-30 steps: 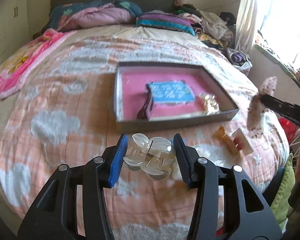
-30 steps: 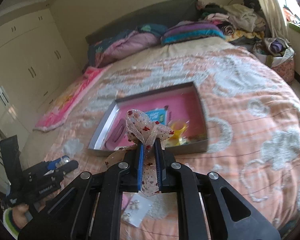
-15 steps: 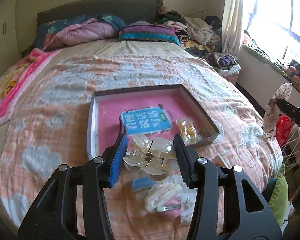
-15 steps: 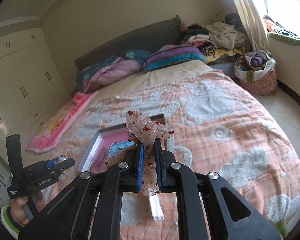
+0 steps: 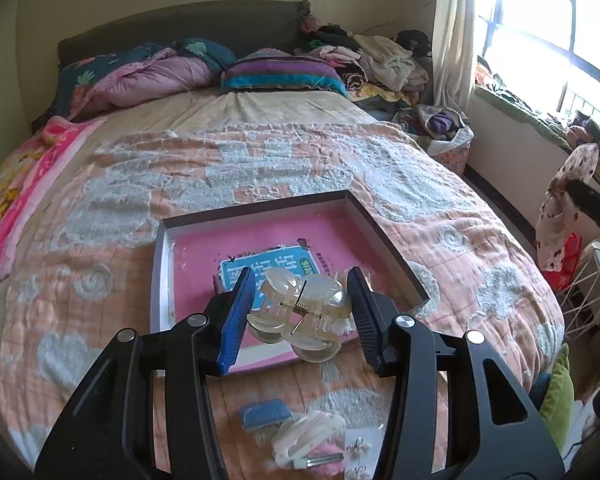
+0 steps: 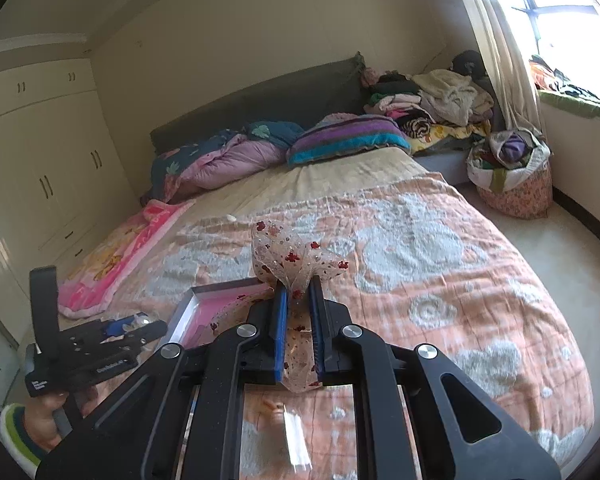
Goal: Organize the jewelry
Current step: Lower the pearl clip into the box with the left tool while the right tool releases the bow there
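Observation:
My left gripper [image 5: 302,278] is shut on a clear cream claw hair clip [image 5: 300,316] and holds it above the near edge of the shallow tray [image 5: 161,280] with pink lining. A blue printed card [image 5: 252,270] lies in the tray. My right gripper [image 6: 298,284] is shut on a sheer ribbon bow [image 6: 292,254] with red dots, raised over the bed, with the tray [image 6: 204,300] below and to its left. In the left wrist view the bow [image 5: 560,216] hangs at the far right. The right wrist view shows the left gripper [image 6: 140,326] at the lower left, held by a hand [image 6: 40,416].
On the orange quilt near the bed's front edge lie a blue clip [image 5: 266,414], a white and pink hair clip [image 5: 308,436] and an earring card [image 5: 358,448]. Pillows [image 5: 284,74] and piled clothes [image 5: 380,64] fill the bed's head. A clothes basket [image 6: 512,176] and a wire rack [image 5: 592,280] stand on the right.
Both grippers have risen and drawn back from the tray, so more of the bed and room shows. The hair clip and the bow stay gripped.

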